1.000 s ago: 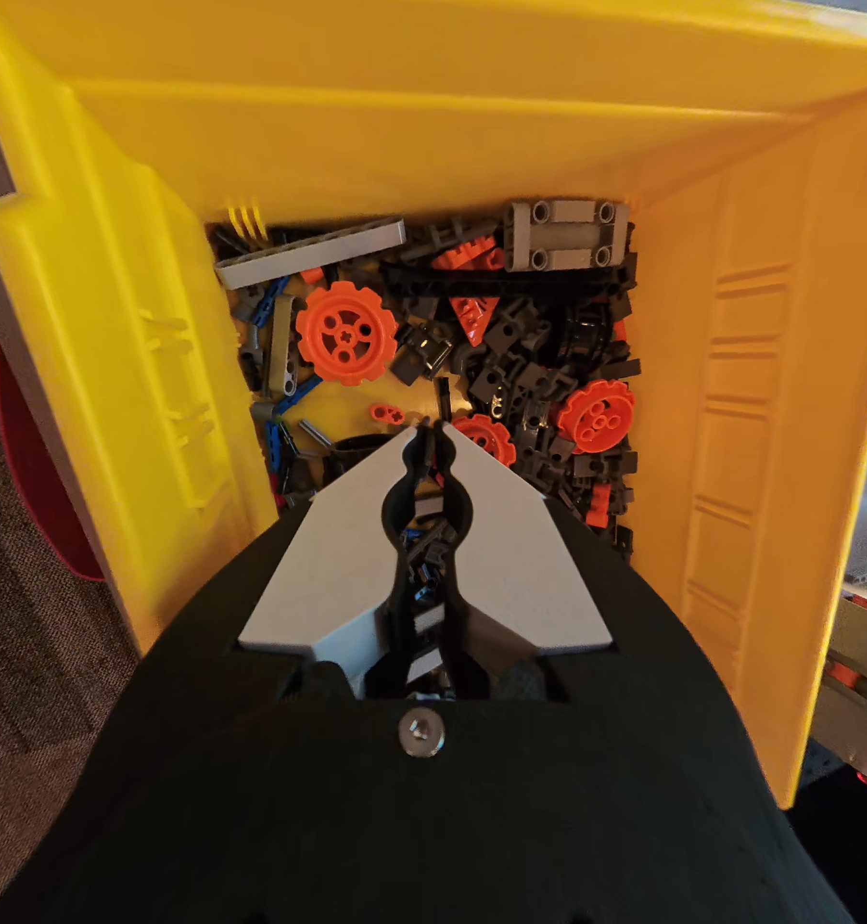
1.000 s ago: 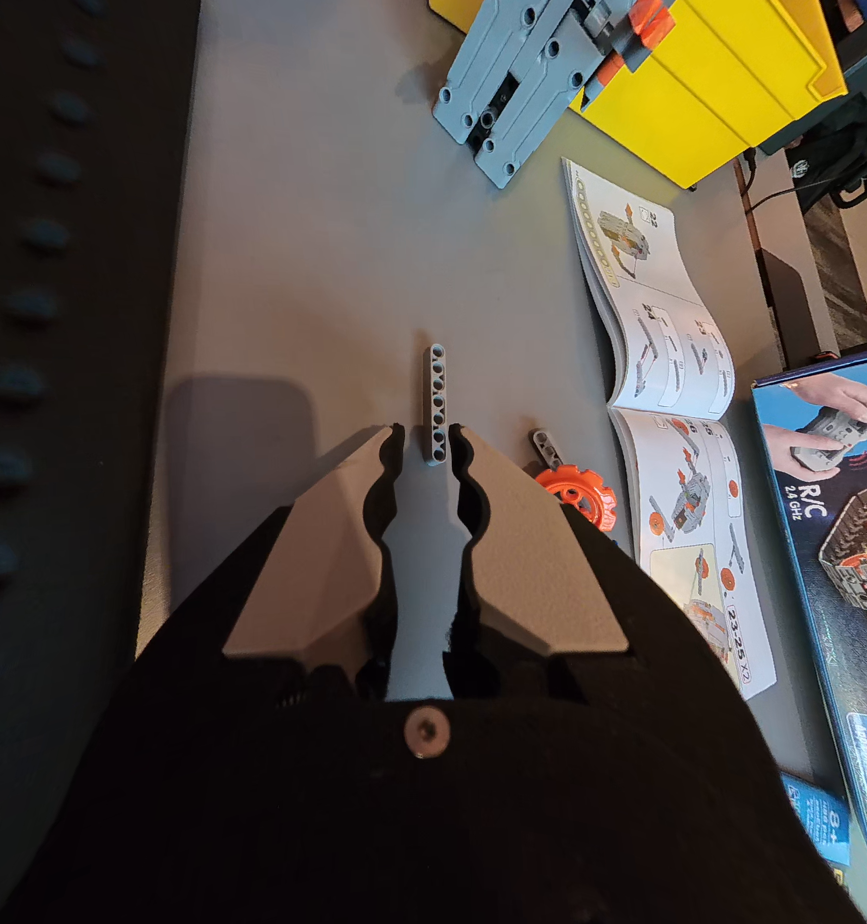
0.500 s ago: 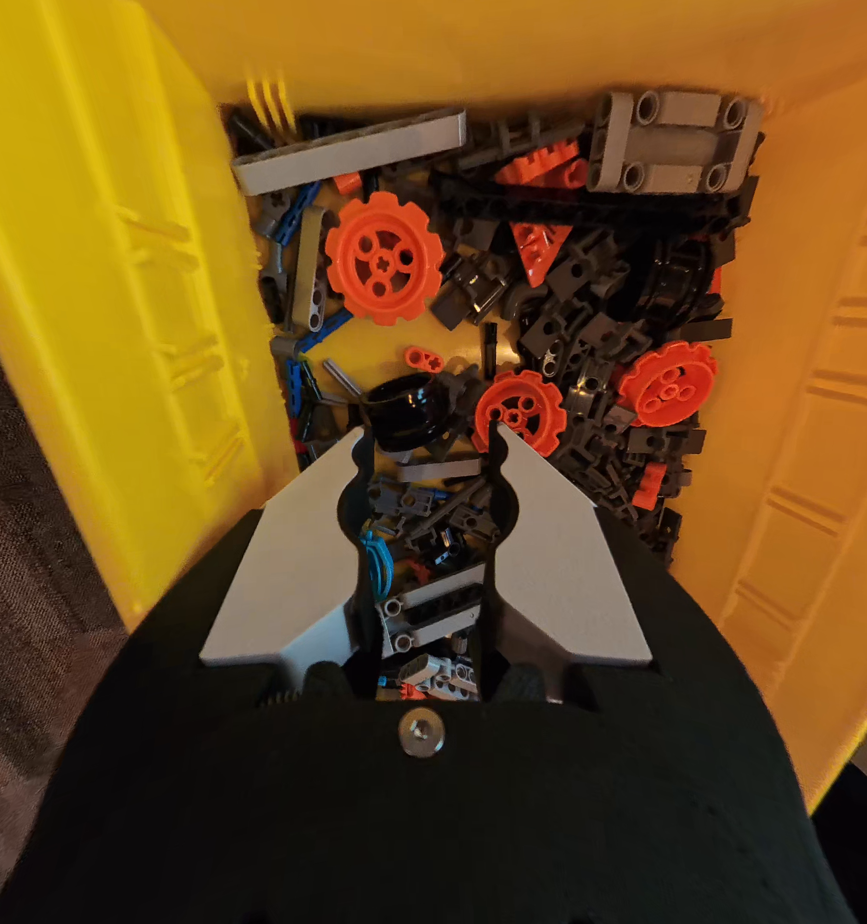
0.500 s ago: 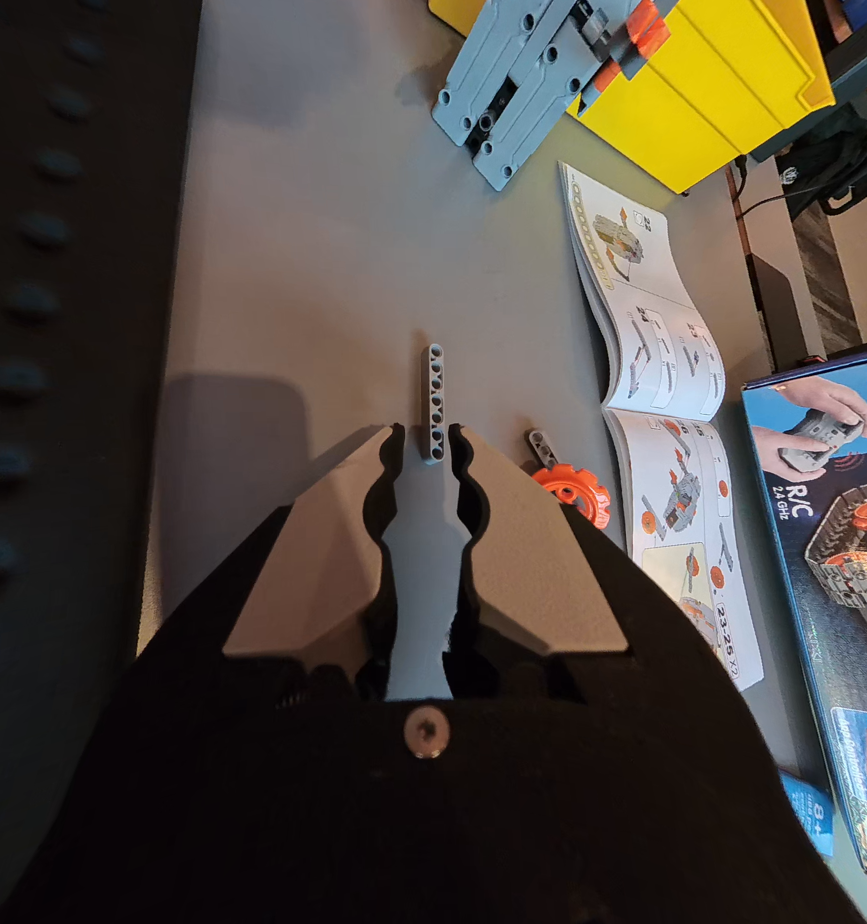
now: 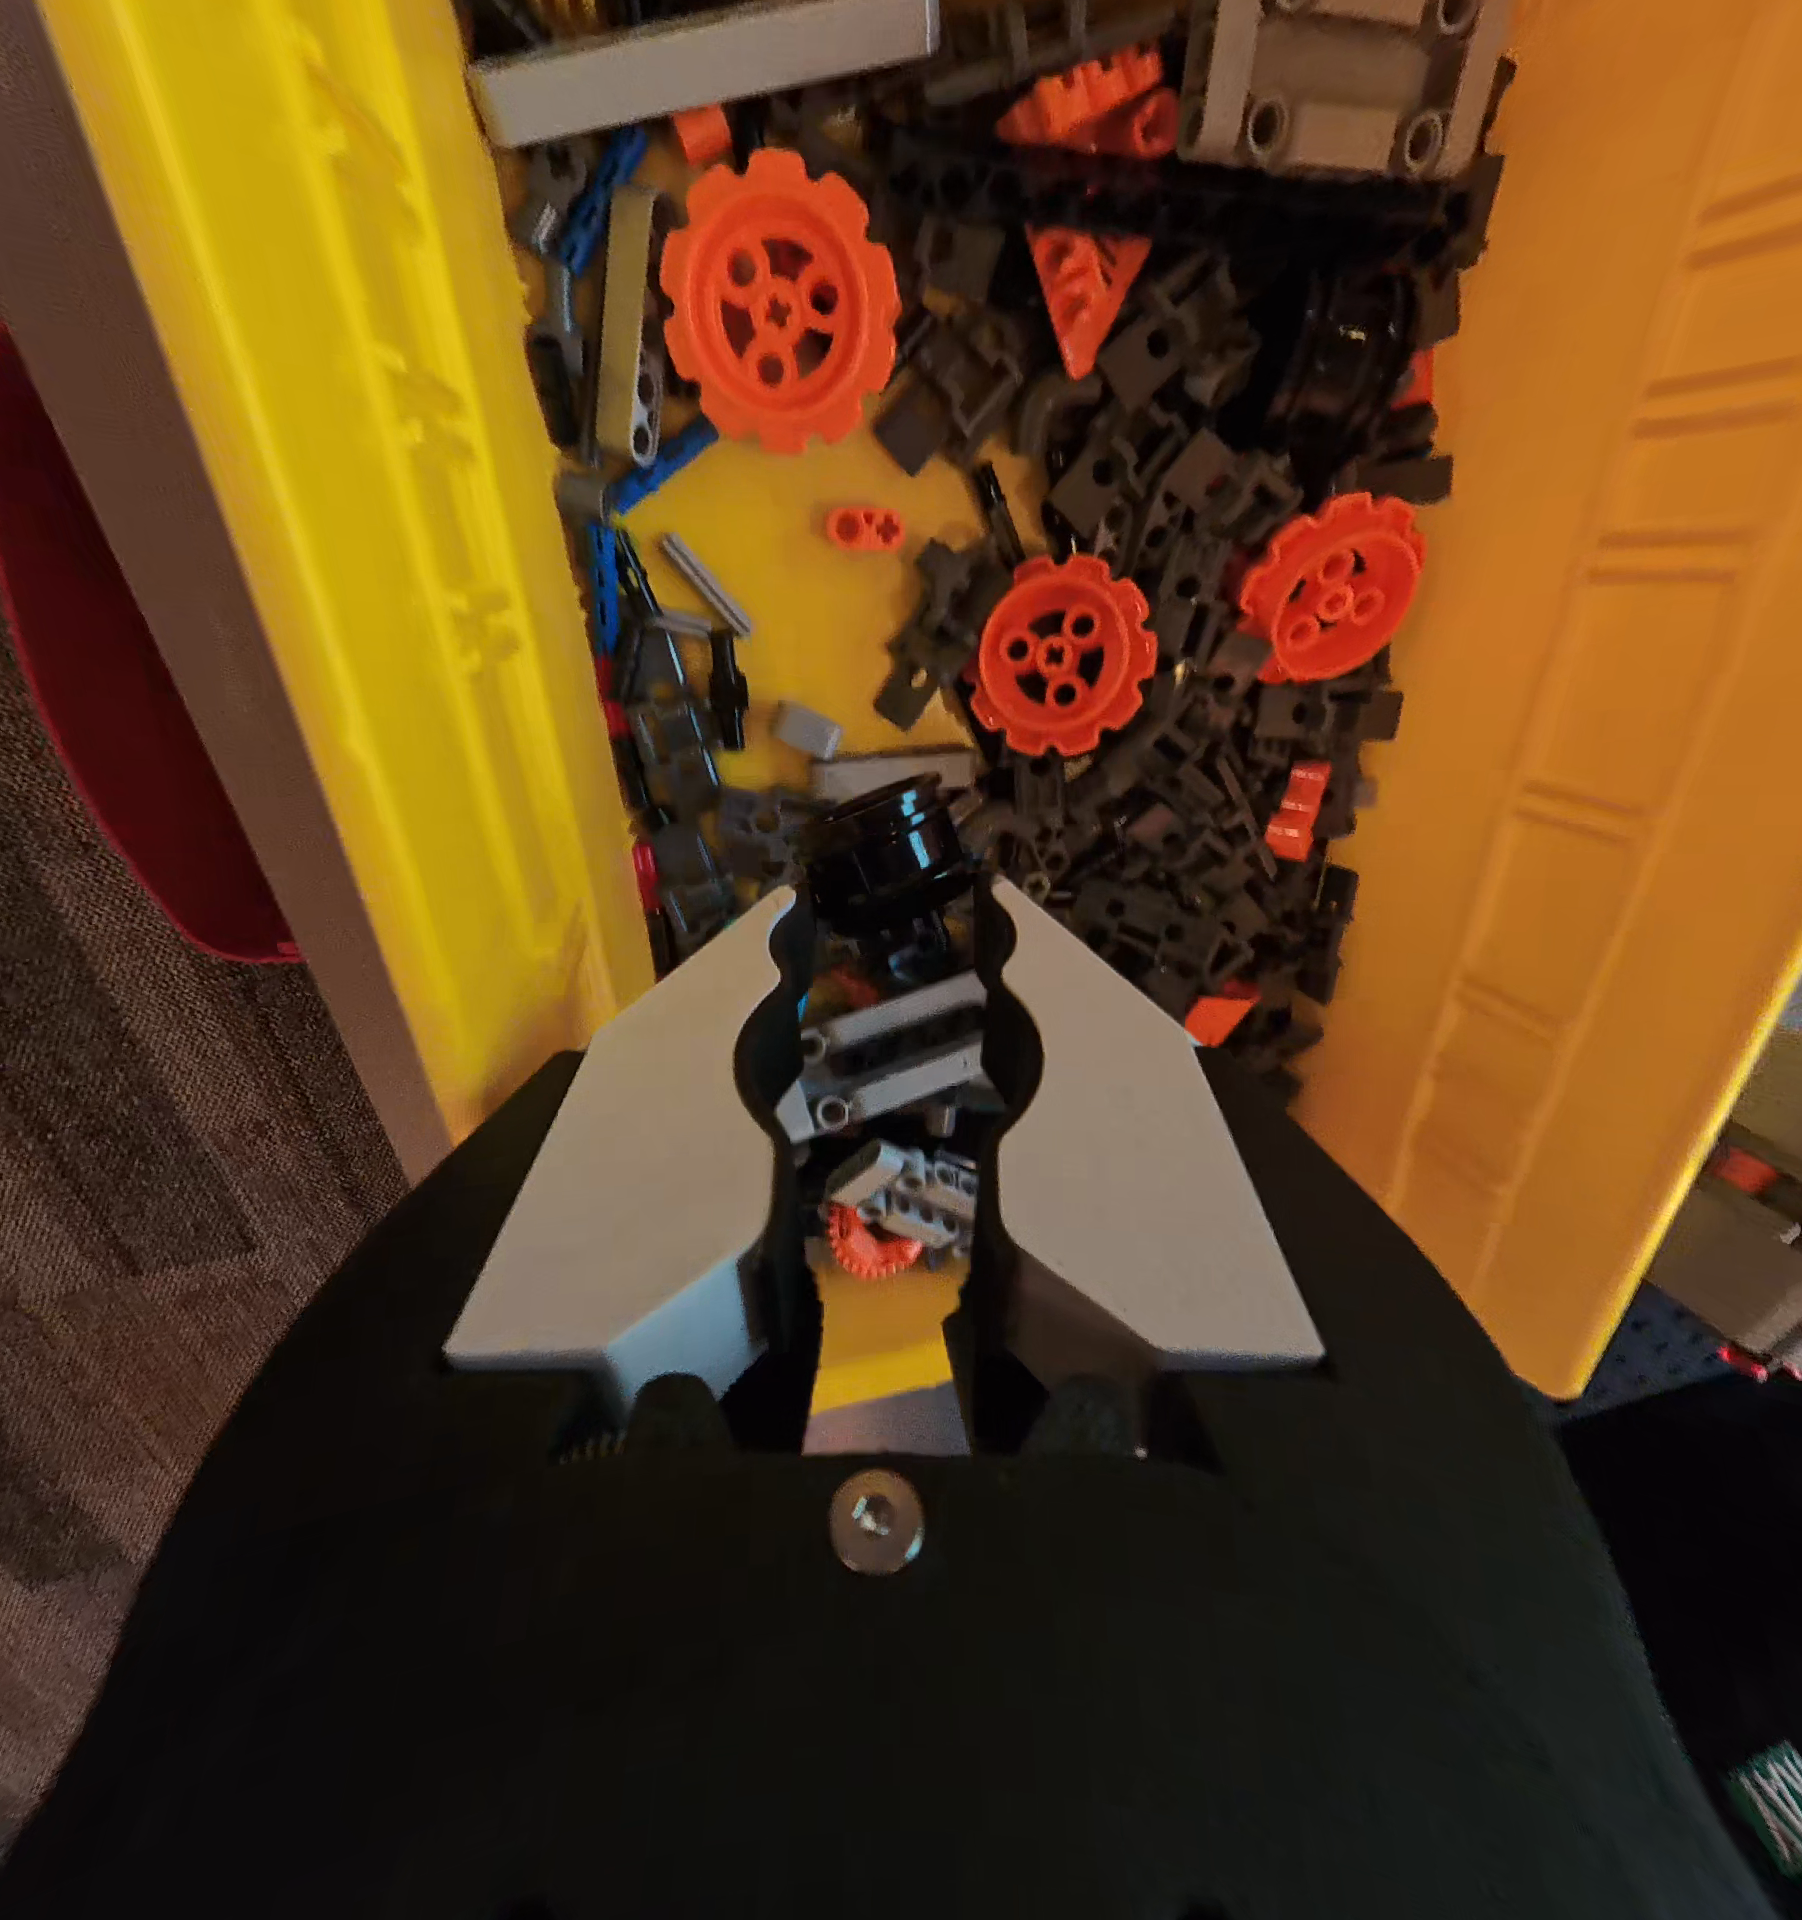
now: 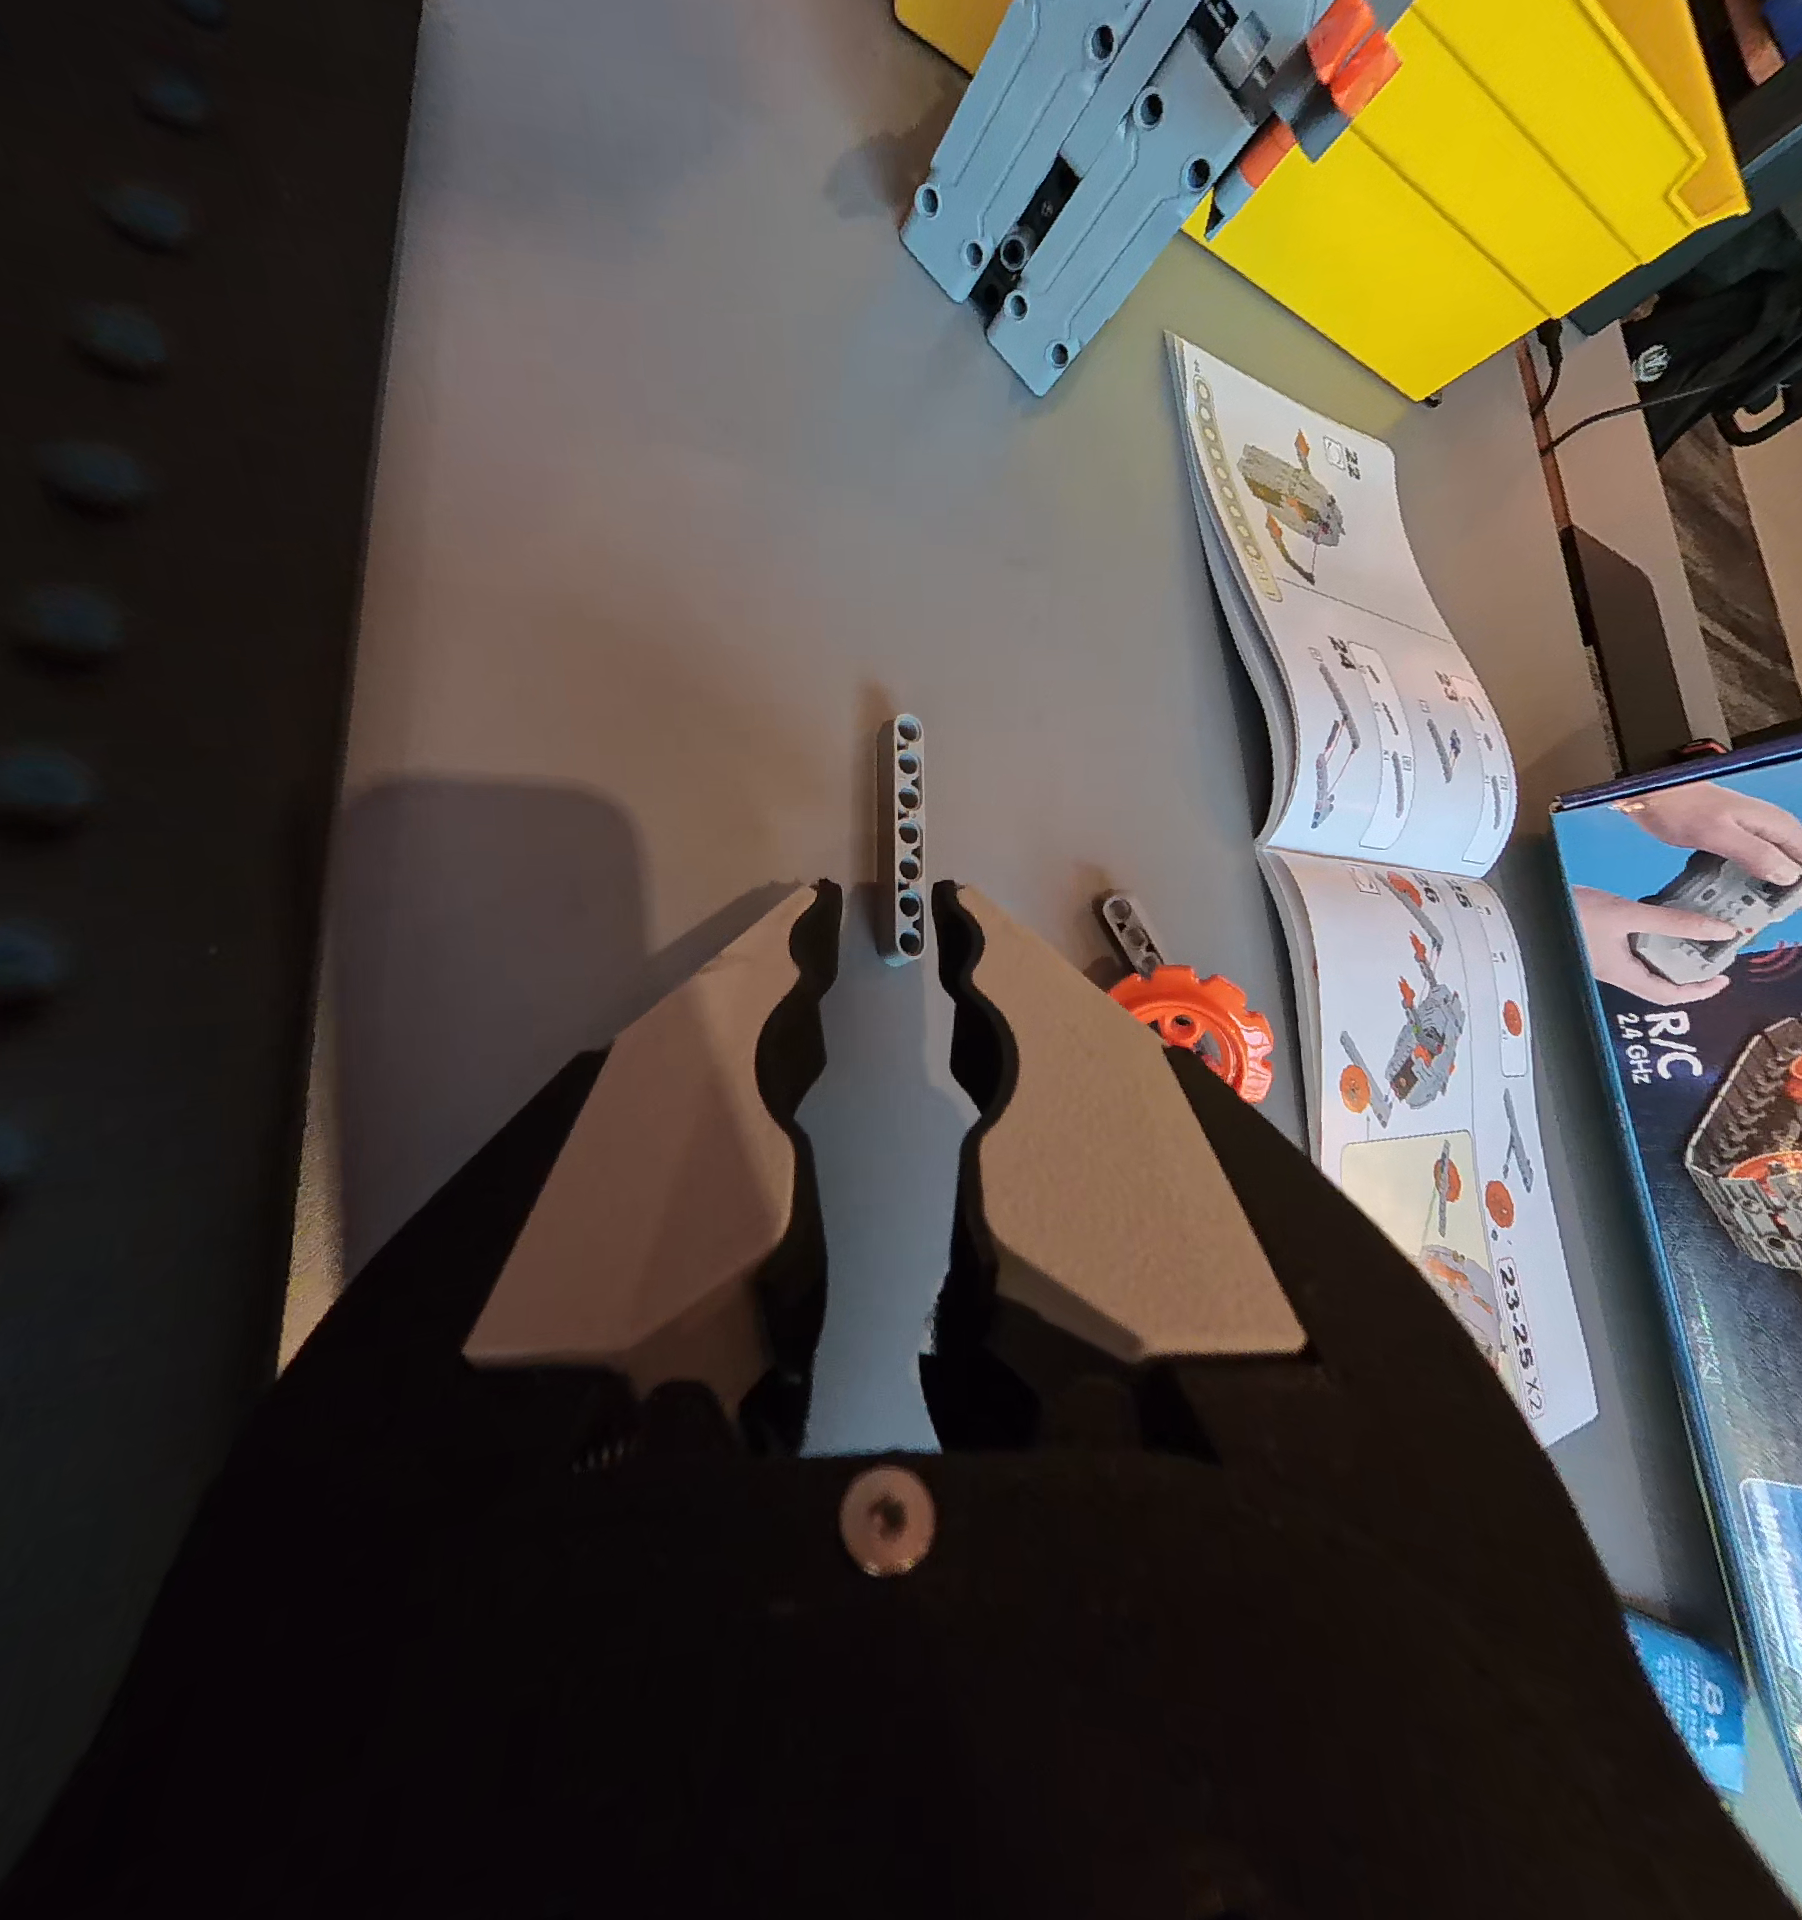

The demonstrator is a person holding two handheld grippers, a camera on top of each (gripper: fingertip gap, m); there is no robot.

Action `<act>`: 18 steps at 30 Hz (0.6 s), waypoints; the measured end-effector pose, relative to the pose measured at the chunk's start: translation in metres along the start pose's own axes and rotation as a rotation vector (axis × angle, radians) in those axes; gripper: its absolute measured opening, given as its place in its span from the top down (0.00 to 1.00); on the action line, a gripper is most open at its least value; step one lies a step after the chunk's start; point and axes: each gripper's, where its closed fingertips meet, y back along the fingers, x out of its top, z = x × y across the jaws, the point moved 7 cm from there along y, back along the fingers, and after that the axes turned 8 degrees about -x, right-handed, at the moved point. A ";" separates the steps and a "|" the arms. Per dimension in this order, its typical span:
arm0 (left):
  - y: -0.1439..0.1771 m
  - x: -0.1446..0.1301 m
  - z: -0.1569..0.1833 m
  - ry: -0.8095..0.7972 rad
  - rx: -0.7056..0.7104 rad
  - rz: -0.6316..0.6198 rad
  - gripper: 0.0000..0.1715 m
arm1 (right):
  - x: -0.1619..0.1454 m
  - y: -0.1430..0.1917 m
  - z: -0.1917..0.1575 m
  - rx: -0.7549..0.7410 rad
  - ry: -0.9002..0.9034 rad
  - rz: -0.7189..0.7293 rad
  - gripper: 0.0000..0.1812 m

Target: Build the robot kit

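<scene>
In the left wrist view my left gripper [image 5: 889, 899] is inside a yellow bin [image 5: 357, 520] of loose building parts. Its fingertips are closed on a shiny black wheel hub [image 5: 881, 857] and hold it by the sides. Orange toothed wheels [image 5: 777, 301] lie beyond it among several dark pieces. In the right wrist view my right gripper [image 6: 884, 899] hovers over a grey table [image 6: 616, 520], slightly open and empty. The near end of a grey beam with holes [image 6: 902, 821] lies between its fingertips without touching them.
A small grey piece [image 6: 1131, 930] and an orange toothed wheel [image 6: 1188, 1013] lie just right of the right gripper. An open instruction booklet [image 6: 1396, 831], a blue product box [image 6: 1728, 1143], a grey panel assembly [image 6: 1073, 187] and the yellow bin [image 6: 1448, 208] are farther right and ahead. The left gripper's tips are roughly 40 cm from the right gripper's. From my right tips it is roughly 20 cm to the grey panel assembly [image 6: 1073, 187]; from my left, 25 cm.
My left gripper went from shut to open, moved deeper into the bin, and closed on the black wheel hub. My right gripper has stayed over the grey beam.
</scene>
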 end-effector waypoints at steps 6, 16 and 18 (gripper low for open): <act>0.012 -0.019 0.007 -0.002 -0.024 -0.042 0.83 | 0.000 -0.001 0.001 -0.003 -0.009 0.003 0.91; -0.009 -0.019 0.028 -0.085 -0.087 -0.145 0.85 | -0.002 0.000 0.002 -0.012 -0.011 -0.005 0.91; -0.007 -0.019 0.032 -0.103 -0.086 -0.142 0.83 | -0.002 0.001 0.003 -0.008 -0.016 -0.002 0.91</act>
